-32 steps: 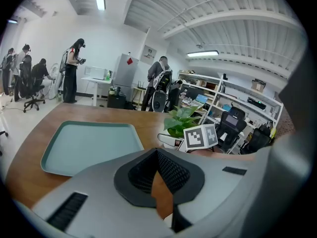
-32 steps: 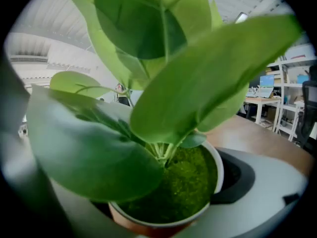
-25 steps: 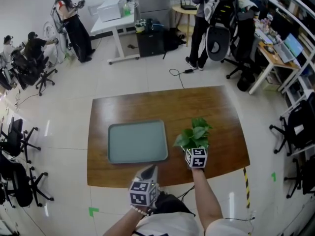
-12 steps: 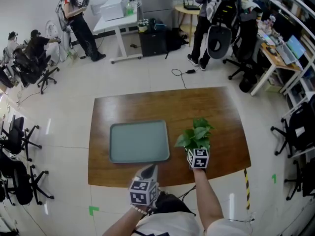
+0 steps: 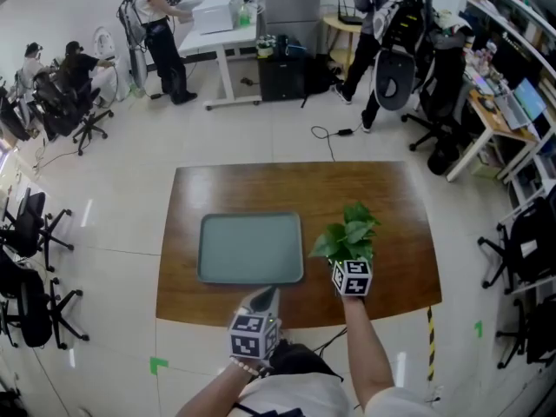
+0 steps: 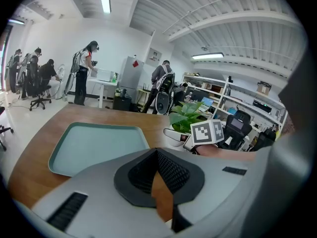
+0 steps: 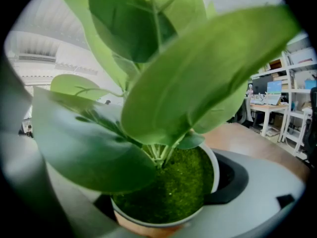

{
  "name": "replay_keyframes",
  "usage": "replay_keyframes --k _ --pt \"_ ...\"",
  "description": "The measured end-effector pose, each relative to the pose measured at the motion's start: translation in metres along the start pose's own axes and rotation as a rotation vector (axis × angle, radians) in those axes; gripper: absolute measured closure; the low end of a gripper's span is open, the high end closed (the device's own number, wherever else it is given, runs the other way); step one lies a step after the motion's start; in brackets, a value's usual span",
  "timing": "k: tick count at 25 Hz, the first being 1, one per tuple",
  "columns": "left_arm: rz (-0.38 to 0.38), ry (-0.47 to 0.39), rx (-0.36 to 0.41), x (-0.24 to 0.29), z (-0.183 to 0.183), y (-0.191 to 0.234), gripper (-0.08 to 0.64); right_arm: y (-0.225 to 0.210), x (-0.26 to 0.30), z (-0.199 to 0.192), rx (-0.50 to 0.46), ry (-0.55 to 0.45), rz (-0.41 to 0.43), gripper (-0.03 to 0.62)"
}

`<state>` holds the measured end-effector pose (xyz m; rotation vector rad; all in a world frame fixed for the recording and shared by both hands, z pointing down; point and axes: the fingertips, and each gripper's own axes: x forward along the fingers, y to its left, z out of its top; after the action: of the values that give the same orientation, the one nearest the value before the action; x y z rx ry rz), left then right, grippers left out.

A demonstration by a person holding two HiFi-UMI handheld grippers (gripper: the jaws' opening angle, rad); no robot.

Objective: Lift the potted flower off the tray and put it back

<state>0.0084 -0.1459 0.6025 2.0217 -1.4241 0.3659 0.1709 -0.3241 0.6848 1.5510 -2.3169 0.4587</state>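
The potted plant (image 5: 347,231), green leaves in a small white pot (image 7: 168,195), is over the wooden table (image 5: 365,189), just right of the grey-green tray (image 5: 250,248). My right gripper (image 5: 348,255) is shut on the pot, one jaw on each side of its rim. Leaves fill most of the right gripper view and hide the table below. The tray lies bare. My left gripper (image 5: 266,296) hangs at the table's near edge below the tray, jaws together, holding nothing. In the left gripper view the tray (image 6: 94,145) lies ahead to the left and the plant (image 6: 185,114) to the right.
The table stands in an open office. People stand by a white desk (image 5: 217,24) at the back left and by a chair (image 5: 395,68) at the back right. Office chairs (image 5: 26,233) line the left side, and a desk (image 5: 495,111) with shelves is at the right.
My right gripper looks a touch higher with the pot in it. The left gripper has stayed put. A person at the back left has walked over to the white desk.
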Motion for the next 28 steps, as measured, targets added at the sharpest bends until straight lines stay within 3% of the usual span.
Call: replay_keyframes --k 14,28 --pt "0.089 -0.100 -0.071 -0.032 0.020 0.027 0.565 0.093 0.026 0.074 -0.108 -0.053 0.176 0.037" --pt "0.216 -0.164 -0.165 -0.076 0.010 0.077 0.565 0.216 0.052 0.071 -0.176 -0.038 0.379 0.037"
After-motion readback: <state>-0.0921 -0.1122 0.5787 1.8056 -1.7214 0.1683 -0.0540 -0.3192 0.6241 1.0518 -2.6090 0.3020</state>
